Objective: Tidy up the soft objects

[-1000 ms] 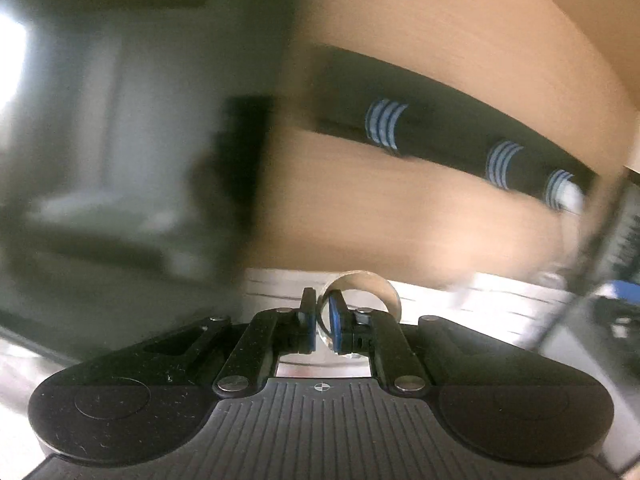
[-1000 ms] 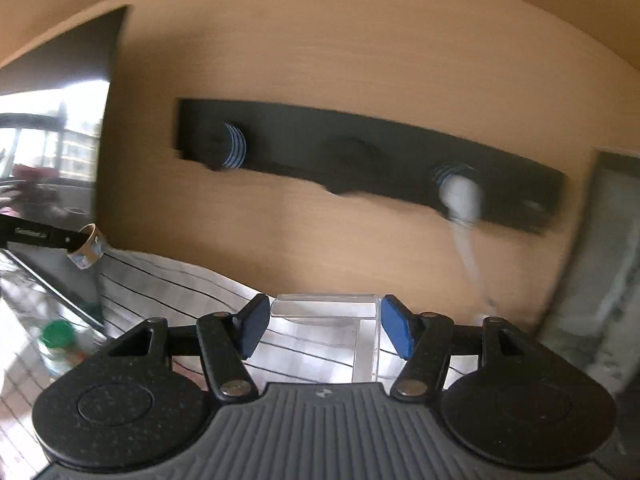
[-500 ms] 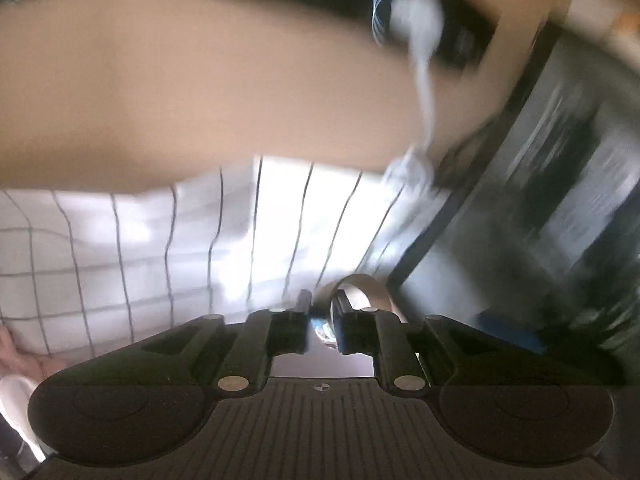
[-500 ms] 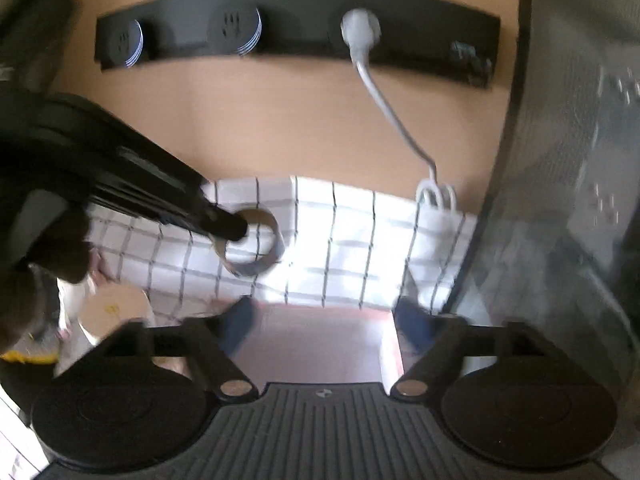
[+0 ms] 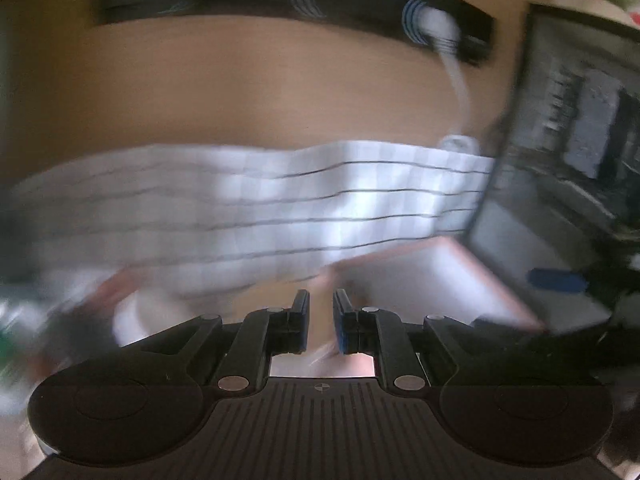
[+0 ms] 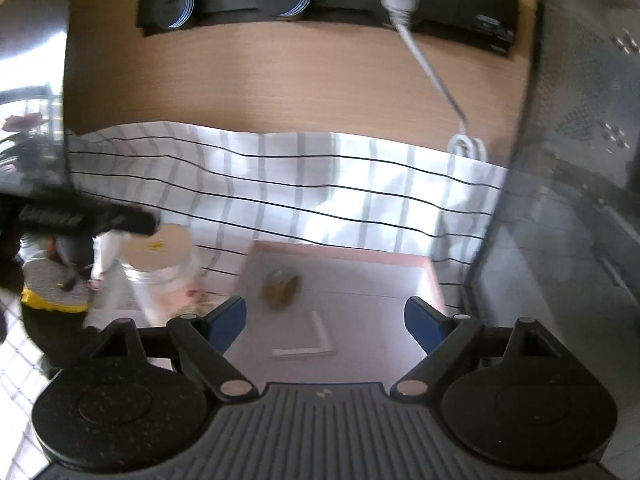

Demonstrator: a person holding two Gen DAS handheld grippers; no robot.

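Note:
A pink-rimmed tray (image 6: pixel 340 250) lies on a white cloth with dark lines (image 6: pixel 320 176). Inside it are a brownish tape roll (image 6: pixel 280 288) and a white L-shaped piece (image 6: pixel 308 344). My right gripper (image 6: pixel 325 320) hovers over the tray's near part, open wide, nothing between its blue pads. My left gripper (image 5: pixel 321 312) shows only a narrow gap between its jaws, and nothing is in it. It hangs just left of the tray (image 5: pixel 400 250) in a blurred view. In the right wrist view it appears as a dark shape (image 6: pixel 144 224) at the left.
A clear jar with a beige lid (image 6: pixel 160 248) stands left of the tray, next to a round yellow-rimmed object (image 6: pixel 52 292). A black socket strip (image 6: pixel 328 4) with a white cable (image 6: pixel 432 68) runs along the wooden wall. A dark mesh panel (image 6: pixel 580 120) stands on the right.
The tape roll has left the left jaws, which have parted slightly, and now lies in the tray. The right gripper has let go of a clear box, widened and sunk toward the tray.

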